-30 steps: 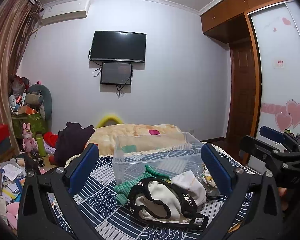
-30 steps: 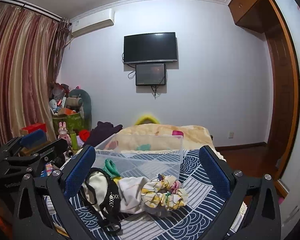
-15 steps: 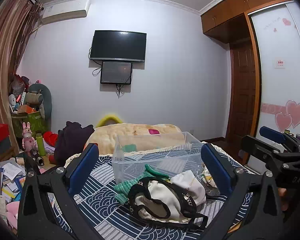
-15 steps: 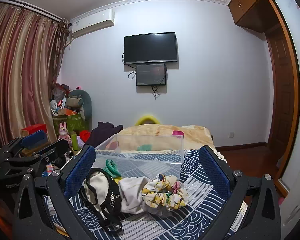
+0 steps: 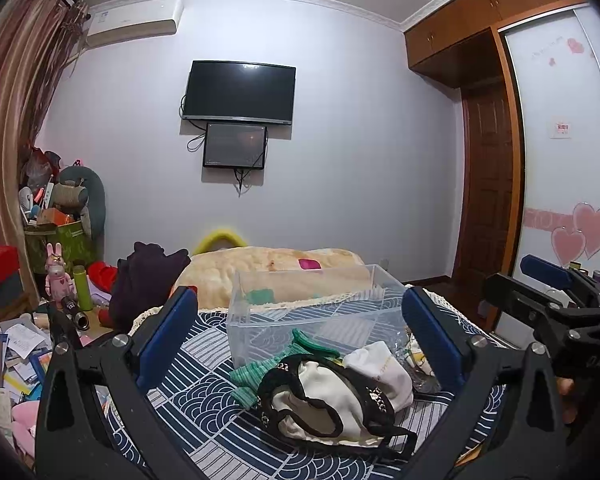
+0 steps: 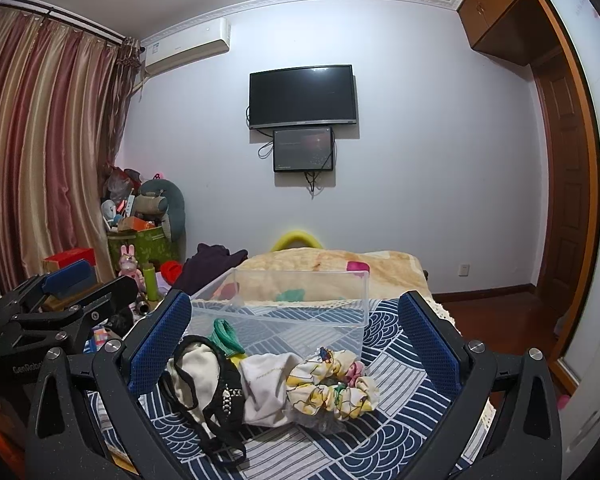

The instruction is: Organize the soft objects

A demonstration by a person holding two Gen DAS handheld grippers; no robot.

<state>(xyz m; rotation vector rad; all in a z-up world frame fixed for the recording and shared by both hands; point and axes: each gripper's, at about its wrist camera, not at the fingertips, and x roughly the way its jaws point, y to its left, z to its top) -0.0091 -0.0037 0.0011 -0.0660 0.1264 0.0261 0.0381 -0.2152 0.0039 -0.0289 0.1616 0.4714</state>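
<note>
Left gripper [image 5: 300, 336] spread wide, nothing between its blue pads; just beyond the gap lie a cream garment with black trim [image 5: 320, 396], a green knit piece [image 5: 276, 364] on its left and a white cloth [image 5: 384, 368] on its right. Right gripper [image 6: 296, 344] equally wide and unloaded, a floral scrunchie [image 6: 332, 384] in front of the gap. Past the pile in both views sits the clear plastic bin [image 6: 284, 304] on a blue patterned cover [image 6: 396, 344]

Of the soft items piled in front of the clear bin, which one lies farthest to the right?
The yellow floral scrunchie. It sits at the right end of the pile, beside the white cloth; the black-trimmed garment and green sock lie further left.
</note>
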